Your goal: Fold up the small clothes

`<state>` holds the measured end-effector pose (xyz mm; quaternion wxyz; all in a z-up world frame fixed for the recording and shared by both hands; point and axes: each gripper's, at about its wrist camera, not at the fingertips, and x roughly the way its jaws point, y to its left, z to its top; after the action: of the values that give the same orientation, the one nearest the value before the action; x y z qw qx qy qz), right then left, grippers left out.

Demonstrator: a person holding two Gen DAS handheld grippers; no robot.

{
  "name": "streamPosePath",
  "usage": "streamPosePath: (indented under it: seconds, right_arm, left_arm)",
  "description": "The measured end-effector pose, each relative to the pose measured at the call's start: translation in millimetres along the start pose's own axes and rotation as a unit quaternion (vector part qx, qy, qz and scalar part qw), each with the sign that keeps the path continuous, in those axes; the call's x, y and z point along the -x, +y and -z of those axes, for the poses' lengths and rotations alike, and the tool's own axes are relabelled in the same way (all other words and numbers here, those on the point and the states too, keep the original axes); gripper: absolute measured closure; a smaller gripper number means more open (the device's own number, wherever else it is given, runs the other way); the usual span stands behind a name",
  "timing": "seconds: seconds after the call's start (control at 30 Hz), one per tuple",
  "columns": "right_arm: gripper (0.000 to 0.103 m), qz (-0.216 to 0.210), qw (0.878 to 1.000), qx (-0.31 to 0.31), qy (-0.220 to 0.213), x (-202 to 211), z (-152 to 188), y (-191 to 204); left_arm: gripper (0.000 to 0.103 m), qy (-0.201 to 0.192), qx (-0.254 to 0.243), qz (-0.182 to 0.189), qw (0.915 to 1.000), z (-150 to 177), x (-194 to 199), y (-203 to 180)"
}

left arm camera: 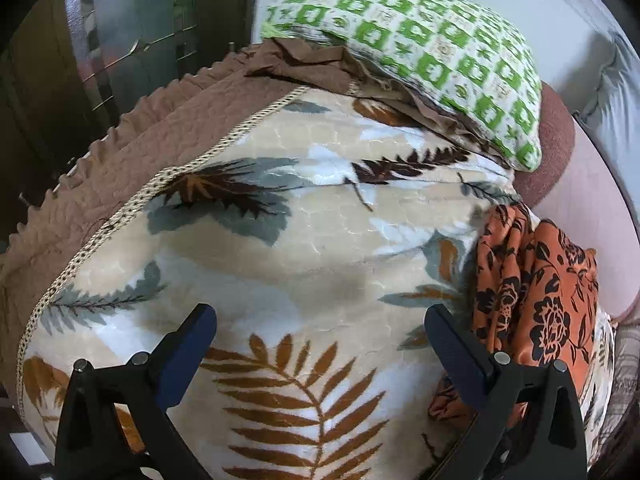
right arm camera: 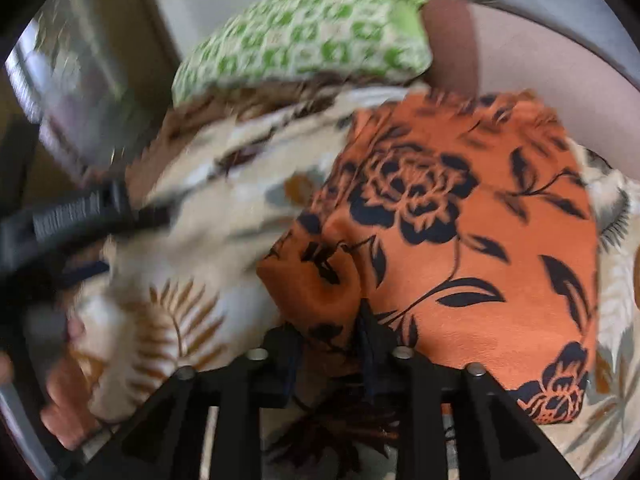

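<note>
On the leaf-print blanket, the right gripper pinched the orange floral garment (mid-fold, seemingly); the left gripper, fingers apart, should take another edge.

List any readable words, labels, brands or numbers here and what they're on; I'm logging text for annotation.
None can be read.
Green-patterned pillow: squares and crosses, a print, not lettering.
Orange floral garment: flowers only, no label showing.
Leaf-print blanket: no text.
Right-wrist view is motion-blurred.
</note>
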<state>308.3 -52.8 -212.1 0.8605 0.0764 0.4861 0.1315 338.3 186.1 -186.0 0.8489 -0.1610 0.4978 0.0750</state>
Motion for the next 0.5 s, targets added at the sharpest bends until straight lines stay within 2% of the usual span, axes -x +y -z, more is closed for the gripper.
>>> streamPosePath:
  seconds: [0.07,0.17,0.23,0.33,0.4,0.47,0.5]
  right_arm:
    - [0.024,-0.073,0.997,-0.01,0.008,8,4,-8]
    - [0.024,-0.1,0.995,0.014,0.021,26,12,-14]
    - [0.024,-0.103,0.994,0.023,-0.005,45,14,-23]
    - [0.026,-0.105,0.993,-0.004,-0.053,77,5,-52]
    - [0.039,-0.088,0.993,-0.02,-0.079,89,-14,-69]
    - [0.063,-0.049,0.994,-0.032,-0.092,88,-35,-84]
    - [0.066,-0.031,0.995,-0.037,-0.09,81,-48,-91]
  left_arm:
    - [0.0,0.002,-0.007,0.005,1.0,1,0,-4]
    - [0.0,-0.003,-0.018,0.008,0.9998,3,2,-9]
    - [0.0,-0.006,-0.024,0.015,0.9996,5,4,-14]
    - [0.0,-0.009,-0.039,0.026,0.9989,10,6,-28]
    - [0.0,-0.013,-0.064,0.03,0.9974,15,8,-45]
    - [0.0,-0.017,-0.093,0.027,0.9952,20,10,-62]
    - [0.0,-0.02,-0.11,0.026,0.9934,24,10,-72]
